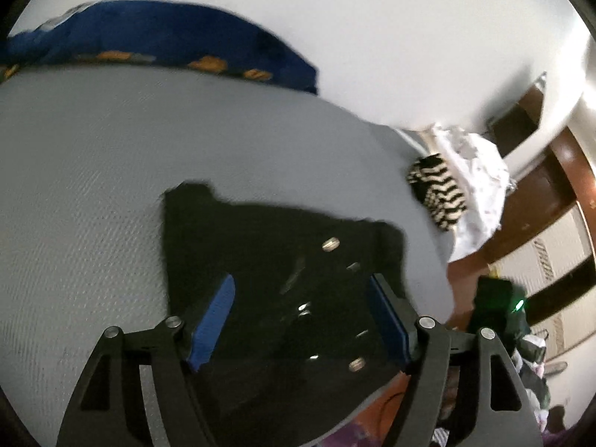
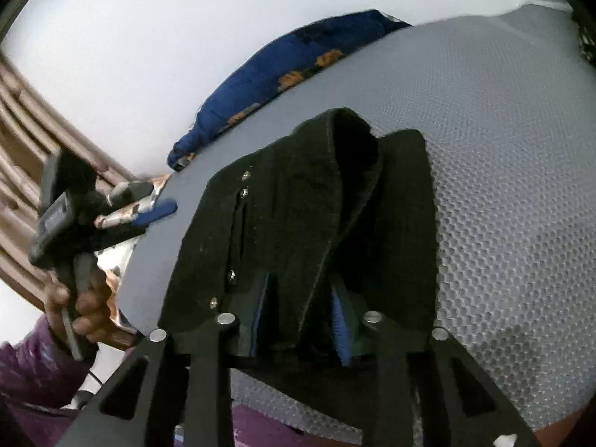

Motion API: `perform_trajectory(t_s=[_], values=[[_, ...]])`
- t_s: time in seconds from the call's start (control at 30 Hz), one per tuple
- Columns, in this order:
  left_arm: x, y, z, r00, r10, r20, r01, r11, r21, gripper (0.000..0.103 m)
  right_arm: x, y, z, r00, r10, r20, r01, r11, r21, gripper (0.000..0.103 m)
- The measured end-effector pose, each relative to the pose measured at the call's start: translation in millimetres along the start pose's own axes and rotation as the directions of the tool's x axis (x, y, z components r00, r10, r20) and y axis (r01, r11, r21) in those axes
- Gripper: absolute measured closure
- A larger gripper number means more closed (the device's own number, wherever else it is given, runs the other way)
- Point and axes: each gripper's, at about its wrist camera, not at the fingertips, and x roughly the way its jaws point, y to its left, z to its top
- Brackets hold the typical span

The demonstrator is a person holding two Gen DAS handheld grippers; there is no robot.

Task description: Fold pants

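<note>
Right now the black pants (image 2: 298, 205) lie on the grey textured mattress (image 2: 503, 186), bunched up with the waistband end nearest, metal rivets and a zip line glinting along one edge. Look at the right gripper (image 2: 301, 316) in its own wrist view: its two blue pads (image 2: 341, 320) stand close together with a thick fold of the dark cloth running straight down between them, and the fabric looks pinched there, so that tool is clamped on the pants. Over on the other side, the left gripper (image 1: 298, 320) hangs above the same garment with its jaws spread wide, blue pads (image 1: 212, 320) well apart, the black cloth (image 1: 279, 246) lying beneath and between them but neither pad pressing on it. From the right wrist view you can also catch that left tool off at the mattress edge, a hand (image 2: 80, 305) wrapped round its dark handle and a purple sleeve (image 2: 33, 365) below it. Behind the pants, along the far side of the bed, a blue pillow with orange print (image 2: 268, 74) rests against the white wall (image 1: 372, 18). Off toward the corner in the left wrist view sits a black-and-white striped cloth (image 1: 439, 190) against crumpled white bedding (image 1: 480, 186), with brown wooden furniture (image 1: 540, 201) beyond. That view is smeared with blur, so finer detail is hard to tell.
</note>
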Motion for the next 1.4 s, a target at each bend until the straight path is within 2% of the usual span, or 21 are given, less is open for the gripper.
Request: perform_trajectory(t_s=[0.03,0.17,0.3,0.43,0.67,0.77,0.9,1.0,1.07,1.1,1.17,1.23,1.3,1.4], values=[[0.0,4.1,-4.7,1.000,0.013,-0.001,-0.013,1.000,0.005,0.030,-6.5,-8.5,-0.3,1.000,0.027,0.013,-0.028,0.998,0.050,0.085],[0.9,10.7,-19.0,0.999,0.041,0.004,-0.041,0.998,0.044,0.030,-26.6,-22.7,-3.5,0.996,0.059,0.065,-0.068,0.989,0.129,0.092],[11.2,1.0,-26.9,0.998,0.069,0.006,-0.069,0.990,0.121,0.029,-33.3,-36.9,-11.1,0.995,0.040,0.097,-0.057,0.983,0.176,0.094],[24.8,-5.0,-34.5,0.994,0.109,0.006,-0.108,0.976,0.190,0.024,-34.1,-42.6,-19.6,0.996,0.019,0.086,-0.035,0.982,0.187,0.095],[24.7,1.9,-32.9,0.997,0.076,0.028,-0.079,0.988,0.133,0.022,-39.8,-35.0,-18.4,0.995,-0.005,0.100,-0.012,0.986,0.167,0.096],[29.1,4.2,-30.0,0.990,0.135,0.041,-0.139,0.980,0.145,0.022,-42.0,-31.7,-17.5,0.995,-0.037,0.097,0.023,0.990,0.141,0.096],[38.6,12.9,-31.4,0.987,0.161,0.027,-0.163,0.979,0.121,0.020,-35.7,-45.7,-25.2,0.996,-0.049,0.079,0.035,0.985,0.170,0.096],[46.8,13.3,-31.5,0.978,0.207,0.004,-0.205,0.970,0.131,0.019,-34.6,-50.6,-27.4,0.996,-0.042,0.076,0.027,0.981,0.190,0.096],[45.8,8.6,-31.8,0.971,0.238,0.027,-0.240,0.960,0.147,0.019,-37.3,-49.7,-25.9,0.997,-0.034,0.076,0.018,0.981,0.195,0.093],[45.4,4.9,-31.5,0.963,0.266,0.039,-0.269,0.949,0.163,0.017,-39.1,-48.1,-24.9,0.997,-0.023,0.079,0.007,0.981,0.191,0.091],[45.6,-3.9,-31.2,0.943,0.327,0.063,-0.333,0.919,0.212,0.015,-46.6,-43.4,-19.7,0.995,-0.038,0.090,0.021,0.984,0.177,0.081],[46.4,-9.9,-31.4,0.924,0.374,0.084,-0.383,0.891,0.244,0.012,-58.4,-35.6,-14.4,0.989,-0.096,0.115,0.077,0.985,0.157,0.081],[47.5,-16.0,-31.9,0.905,0.414,0.101,-0.425,0.863,0.274,0.010,-74.8,-25.4,-8.0,0.973,-0.155,0.170,0.134,0.983,0.125,0.081],[47.3,-21.1,-34.4,0.893,0.435,0.115,-0.448,0.840,0.304,0.010,-88.1,-6.8,1.6,0.966,-0.118,0.229,0.105,0.992,0.069,0.081]])
